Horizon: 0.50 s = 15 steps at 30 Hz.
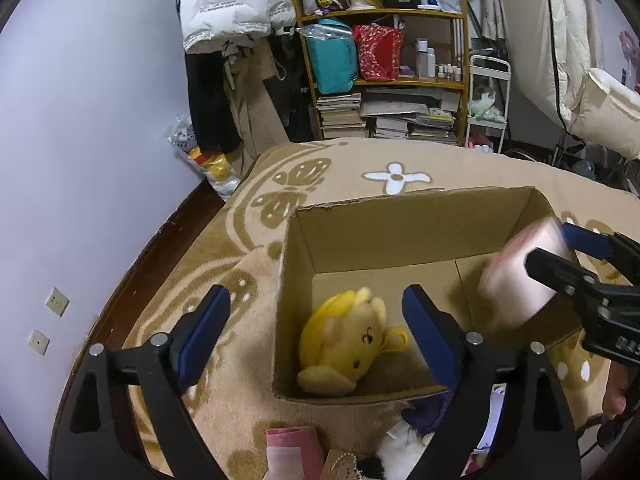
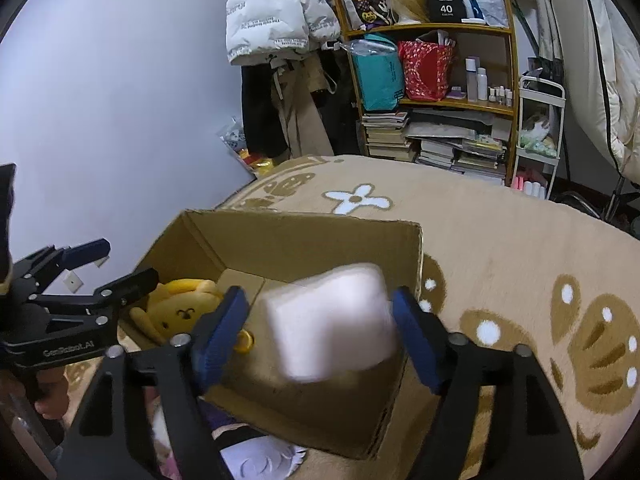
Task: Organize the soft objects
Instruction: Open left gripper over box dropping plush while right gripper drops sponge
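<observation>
An open cardboard box (image 1: 400,216) stands on the beige rug; it also shows in the right wrist view (image 2: 304,236). A yellow plush toy (image 1: 348,340) lies inside it at the left, also seen in the right wrist view (image 2: 180,308). My left gripper (image 1: 316,336) is open and empty above the box's near left corner. A pale pink soft block (image 2: 332,320), blurred, sits between the fingers of my right gripper (image 2: 320,332) over the box's right side; the pads look slightly apart from it. The block (image 1: 520,276) also shows in the left wrist view.
Several soft items lie on the rug in front of the box: a pink one (image 1: 292,448), a purple one (image 1: 432,408), a white-and-black one (image 1: 396,452). A crowded bookshelf (image 1: 384,72) and hanging coats (image 1: 228,4) stand at the back wall.
</observation>
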Tool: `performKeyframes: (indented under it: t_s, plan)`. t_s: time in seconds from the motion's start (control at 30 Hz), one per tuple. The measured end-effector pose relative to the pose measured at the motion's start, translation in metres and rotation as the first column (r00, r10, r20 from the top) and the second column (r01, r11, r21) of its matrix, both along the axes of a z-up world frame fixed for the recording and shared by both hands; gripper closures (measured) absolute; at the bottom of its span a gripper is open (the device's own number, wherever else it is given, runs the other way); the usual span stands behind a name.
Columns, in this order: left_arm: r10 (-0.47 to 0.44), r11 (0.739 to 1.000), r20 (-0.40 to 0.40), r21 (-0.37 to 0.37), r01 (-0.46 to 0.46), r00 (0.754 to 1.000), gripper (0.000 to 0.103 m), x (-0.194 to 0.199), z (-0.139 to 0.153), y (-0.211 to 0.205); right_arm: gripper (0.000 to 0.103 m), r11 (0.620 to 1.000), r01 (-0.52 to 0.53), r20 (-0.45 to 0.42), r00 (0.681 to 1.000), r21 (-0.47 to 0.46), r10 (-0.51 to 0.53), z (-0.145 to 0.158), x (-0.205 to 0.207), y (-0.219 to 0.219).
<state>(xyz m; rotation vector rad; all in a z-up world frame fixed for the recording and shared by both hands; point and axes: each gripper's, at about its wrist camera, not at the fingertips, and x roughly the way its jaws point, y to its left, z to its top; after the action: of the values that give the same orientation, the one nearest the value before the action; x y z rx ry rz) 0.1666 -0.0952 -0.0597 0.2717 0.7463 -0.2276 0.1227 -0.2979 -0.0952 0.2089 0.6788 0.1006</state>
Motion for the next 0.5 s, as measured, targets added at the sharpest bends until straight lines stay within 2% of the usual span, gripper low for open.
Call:
performKeyframes:
  t_s: [0.07,0.1,0.33,0.5]
  plan:
    - [0.014,1.0,-0.003,-0.009,-0.014,1.0,0.009,-0.001,0.003,0.005,0.003,1.0,0.004,0.012,1.0,-0.001,-0.004,0.004,-0.005,0.001]
    - [0.023,1.0,-0.003,-0.015,-0.023,1.0,0.007,-0.002,0.005,0.008,0.001,1.0,0.012,0.02,1.0,-0.009,-0.012,0.006,-0.007,0.002]
    - [0.065,0.998,0.005,-0.021,-0.065,0.998,0.004,-0.013,0.022,0.025,0.0,0.999,0.038,0.022,0.999,0.004,-0.038,0.019,-0.021,-0.002]
    - [0.085,0.996,-0.021,-0.026,-0.085,0.996,0.004,-0.028,0.031,0.038,0.0,0.999,0.049,0.014,0.999,0.017,-0.049,0.028,-0.042,0.0]
